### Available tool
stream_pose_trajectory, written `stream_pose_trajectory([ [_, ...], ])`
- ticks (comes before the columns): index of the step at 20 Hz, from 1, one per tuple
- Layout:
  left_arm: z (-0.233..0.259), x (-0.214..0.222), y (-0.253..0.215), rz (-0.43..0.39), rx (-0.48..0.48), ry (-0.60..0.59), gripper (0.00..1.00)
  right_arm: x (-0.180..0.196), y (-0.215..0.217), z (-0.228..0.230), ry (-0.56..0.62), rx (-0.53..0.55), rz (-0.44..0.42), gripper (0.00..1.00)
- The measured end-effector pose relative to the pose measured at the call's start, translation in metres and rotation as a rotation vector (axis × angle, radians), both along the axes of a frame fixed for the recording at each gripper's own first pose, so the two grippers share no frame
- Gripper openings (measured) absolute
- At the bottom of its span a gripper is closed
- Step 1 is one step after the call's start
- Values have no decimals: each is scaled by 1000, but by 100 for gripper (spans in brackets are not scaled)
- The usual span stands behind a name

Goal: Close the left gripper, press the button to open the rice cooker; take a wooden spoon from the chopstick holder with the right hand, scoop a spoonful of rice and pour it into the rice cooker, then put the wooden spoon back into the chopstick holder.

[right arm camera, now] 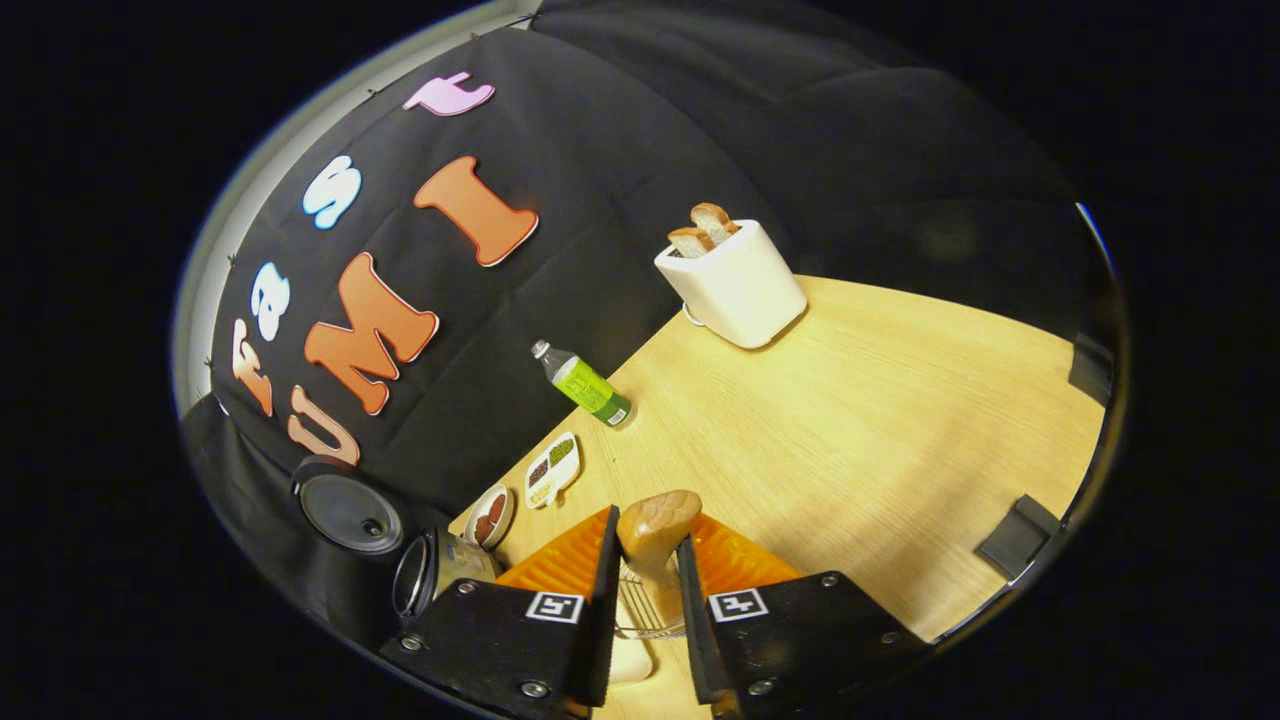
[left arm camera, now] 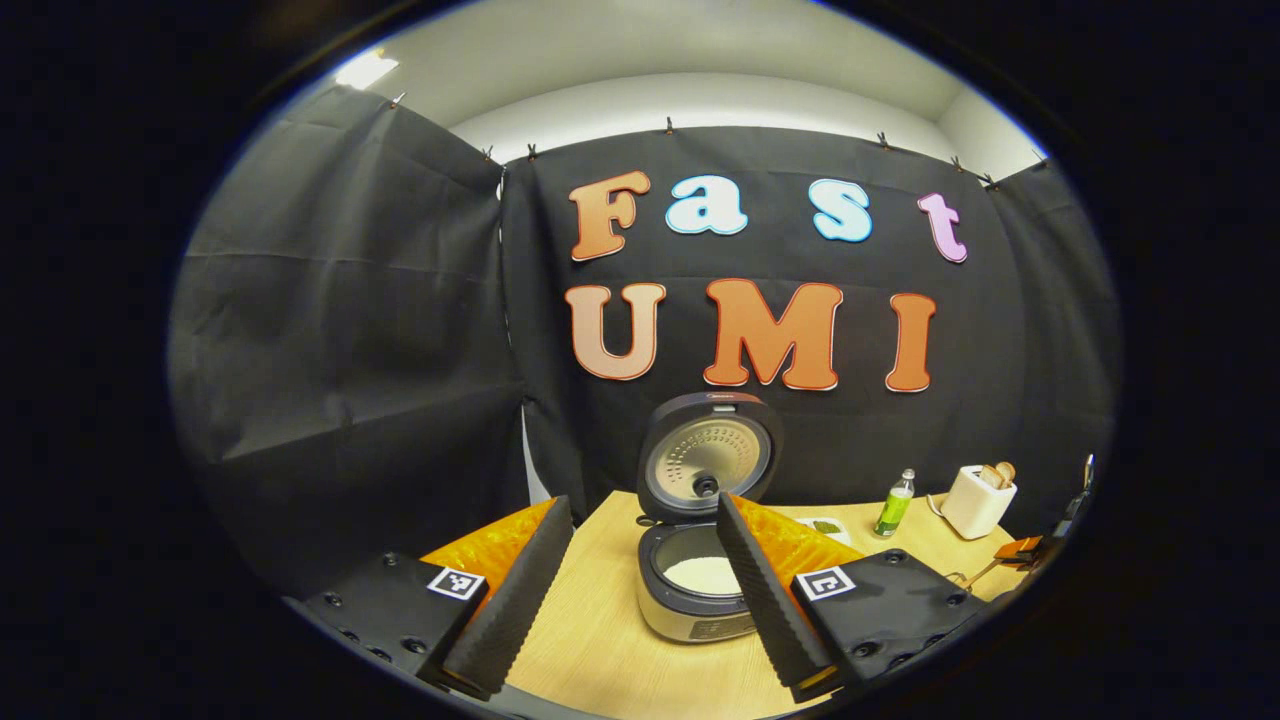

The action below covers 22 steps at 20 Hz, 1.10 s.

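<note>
The cooker point(left arm camera: 700, 560) is seen open ahead of the left gripper point(left arm camera: 640, 590), lid raised, rice in the pot; that gripper's fingers are spread wide apart and hold nothing. The right gripper point(right arm camera: 648, 590) is closed on the spoon point(right arm camera: 655, 530), both fingers pressed to its handle, the rounded end projecting just beyond the tips above a wire holder point(right arm camera: 640, 610). The spoon is judged light, stiff and smooth, so a firm hold on the handle is advised against twisting.
</note>
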<state>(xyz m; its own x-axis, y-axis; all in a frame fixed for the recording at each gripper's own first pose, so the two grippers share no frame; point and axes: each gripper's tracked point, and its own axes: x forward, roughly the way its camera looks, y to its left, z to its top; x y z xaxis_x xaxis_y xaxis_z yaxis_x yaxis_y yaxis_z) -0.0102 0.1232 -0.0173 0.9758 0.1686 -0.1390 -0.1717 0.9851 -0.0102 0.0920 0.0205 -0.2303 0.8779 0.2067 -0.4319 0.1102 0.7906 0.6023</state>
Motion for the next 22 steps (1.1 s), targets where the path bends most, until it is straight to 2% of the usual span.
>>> stream_pose_trajectory([
  [3, 2, 7, -4, -31, -8, -10, 97, -2, 8, 3, -1, 4, -1, 23],
  [6, 6, 14, 1, -56, 1, -18, 97, -4, 14, 24, -39, -15, -3, 19],
  [12, 16, 23, 16, -86, -10, -49, 97, -16, 20, 84, -147, -153, -21, 19],
  [13, 17, 24, 18, -91, -11, -51, 97, -17, 23, 95, -166, -169, -27, 16],
  [17, 18, 31, 28, -111, -21, -57, 97, -32, 66, 133, -244, -209, 24, 14],
  [22, 23, 44, 44, -121, -21, -76, 97, -53, 146, 148, -316, -238, 162, 14],
])
